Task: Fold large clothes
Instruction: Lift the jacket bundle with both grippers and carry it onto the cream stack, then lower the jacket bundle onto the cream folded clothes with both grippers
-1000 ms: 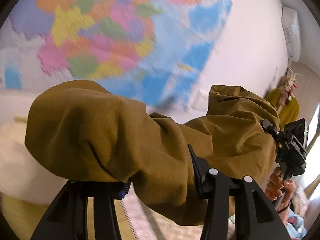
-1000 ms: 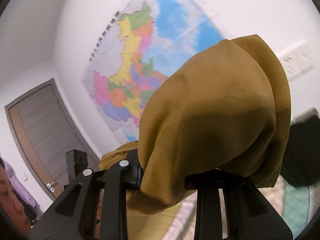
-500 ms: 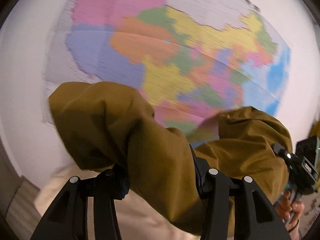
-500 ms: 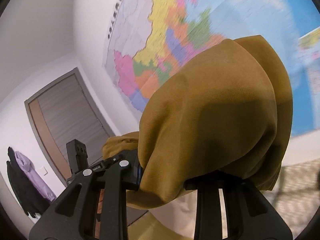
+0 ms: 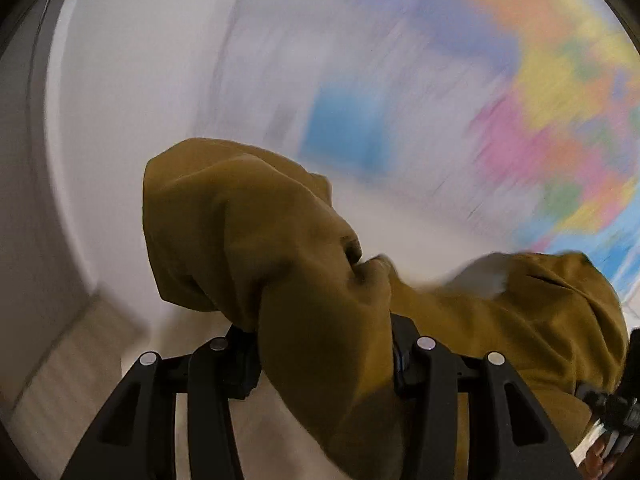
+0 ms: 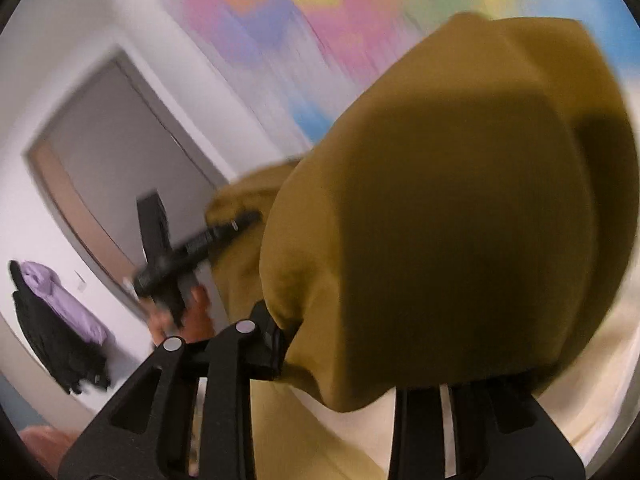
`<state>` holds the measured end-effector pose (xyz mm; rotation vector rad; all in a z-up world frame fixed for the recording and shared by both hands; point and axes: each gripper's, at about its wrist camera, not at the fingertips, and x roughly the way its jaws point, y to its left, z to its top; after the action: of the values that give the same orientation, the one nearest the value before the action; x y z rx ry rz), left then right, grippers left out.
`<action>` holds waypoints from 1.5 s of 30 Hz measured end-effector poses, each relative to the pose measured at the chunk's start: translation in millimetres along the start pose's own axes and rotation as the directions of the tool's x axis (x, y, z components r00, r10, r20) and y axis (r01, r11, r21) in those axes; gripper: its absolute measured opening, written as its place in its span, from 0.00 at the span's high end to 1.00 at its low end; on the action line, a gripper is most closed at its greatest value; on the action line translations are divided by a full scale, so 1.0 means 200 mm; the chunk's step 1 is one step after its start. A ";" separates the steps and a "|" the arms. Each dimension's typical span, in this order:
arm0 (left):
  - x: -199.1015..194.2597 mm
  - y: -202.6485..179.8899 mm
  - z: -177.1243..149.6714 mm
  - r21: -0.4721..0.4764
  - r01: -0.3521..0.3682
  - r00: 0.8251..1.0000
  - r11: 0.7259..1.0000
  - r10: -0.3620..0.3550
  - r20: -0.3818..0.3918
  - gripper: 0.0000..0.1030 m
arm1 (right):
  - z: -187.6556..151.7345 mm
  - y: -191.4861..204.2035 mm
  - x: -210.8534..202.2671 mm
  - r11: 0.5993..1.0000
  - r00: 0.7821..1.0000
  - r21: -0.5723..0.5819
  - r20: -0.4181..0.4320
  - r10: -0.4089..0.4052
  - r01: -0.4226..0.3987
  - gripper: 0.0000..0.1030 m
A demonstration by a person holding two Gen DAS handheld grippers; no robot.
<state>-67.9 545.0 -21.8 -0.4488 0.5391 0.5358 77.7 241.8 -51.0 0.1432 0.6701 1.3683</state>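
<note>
A mustard-brown garment [image 5: 280,240] hangs bunched over my left gripper [image 5: 324,344]. The cloth sits between its jaws, which still hold it while opening slightly. The same garment [image 6: 440,200] bulges over my right gripper [image 6: 340,364], whose jaws also grip cloth while opening a little. In the right wrist view, the left gripper [image 6: 172,256] shows at the left with a hand [image 6: 192,312] on its handle. In the left wrist view, part of the right gripper [image 5: 616,404] peeks in at the far right edge. The cloth spans between the two grippers, and both views are blurred.
A coloured wall map [image 5: 540,120] fills the background. A grey door [image 6: 120,168] stands to the left, with black and purple clothes [image 6: 60,312] hung beside it. A cream surface [image 6: 580,380] lies below the grippers. Pale flooring [image 5: 80,360] shows at lower left.
Both views have swung sideways and tipped down. The map has slid to the upper right and blurred, and the door and hung clothes have grown larger. The garment stays in both grippers.
</note>
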 end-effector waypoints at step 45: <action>-0.22 0.03 -0.22 0.092 -0.174 0.983 0.980 0.167 0.076 0.22 | 0.11 -0.03 -0.59 0.930 0.922 -0.016 0.135 -0.363 0.368 0.36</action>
<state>-119.5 510.7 -30.5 -0.2908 0.5388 0.6835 87.8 136.6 6.4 0.0689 0.5271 1.0020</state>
